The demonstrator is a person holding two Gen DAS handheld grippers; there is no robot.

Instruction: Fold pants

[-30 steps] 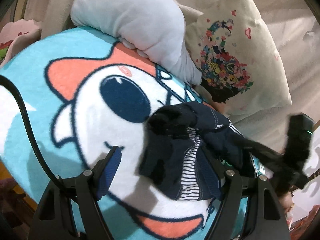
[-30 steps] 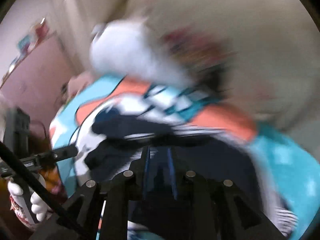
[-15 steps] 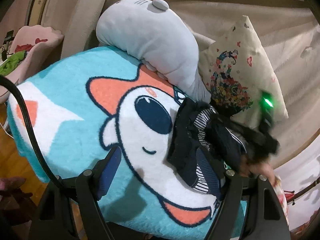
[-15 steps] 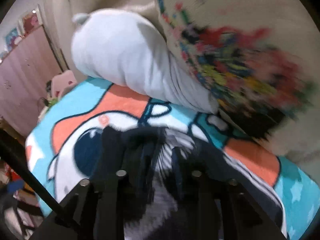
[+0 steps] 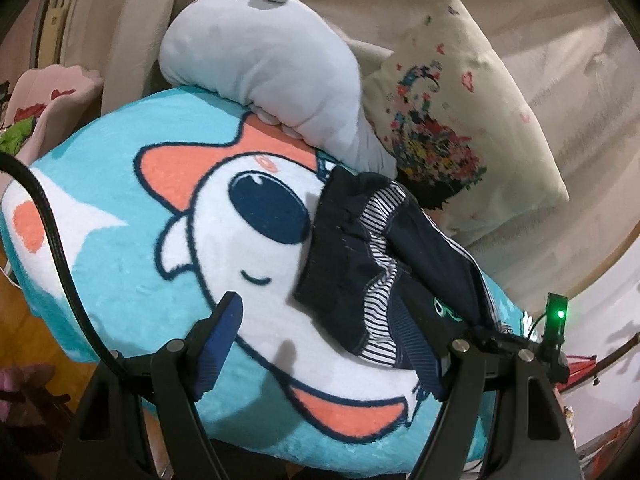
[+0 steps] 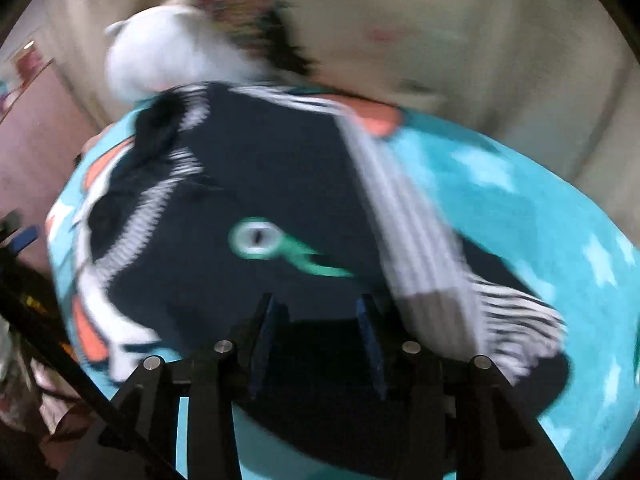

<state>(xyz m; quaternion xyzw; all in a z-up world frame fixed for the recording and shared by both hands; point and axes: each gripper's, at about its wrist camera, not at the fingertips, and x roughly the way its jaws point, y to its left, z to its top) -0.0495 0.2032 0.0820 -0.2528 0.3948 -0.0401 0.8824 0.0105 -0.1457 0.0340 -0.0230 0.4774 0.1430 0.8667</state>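
- Pants [image 5: 384, 264]: dark navy, with a striped black-and-white lining or trim showing along the folds and a small green print [image 6: 276, 246]. They lie crumpled on the blanket's right part, towards the pillows; the waist end sits beside the printed cartoon eye, and the rest runs to the lower right.
- Blanket [image 5: 132, 248]: turquoise plush with a large white and orange cartoon face. It carries the pants and reaches up to the pillows at its far edge.
- Left gripper [image 5: 332, 340]: fingers spread wide, with blue pads. The left finger [image 5: 220, 332] stands over bare blanket. The right finger overlaps the near edge of the pants in this view; whether it touches the cloth I cannot tell. Nothing is held between the two.
- Right gripper [image 6: 316, 344]: seen in its own view, which is blurred by motion. Its fingers stand parted with a clear gap, low over dark pants cloth. Contact with the cloth cannot be told through the blur. In the left view a black part with a green light [image 5: 558, 314] shows at the far right edge of the pants.
- Grey plush pillow [image 5: 272, 76]: shark-like shape, resting on the blanket's far edge, just beside the pants' upper end.
- Cream cushion [image 5: 464, 120]: printed with a multicoloured flower design, leaning to the right of the grey pillow and touching it.
- Cable [image 5: 52, 232]: black, crossing the blanket's left part.
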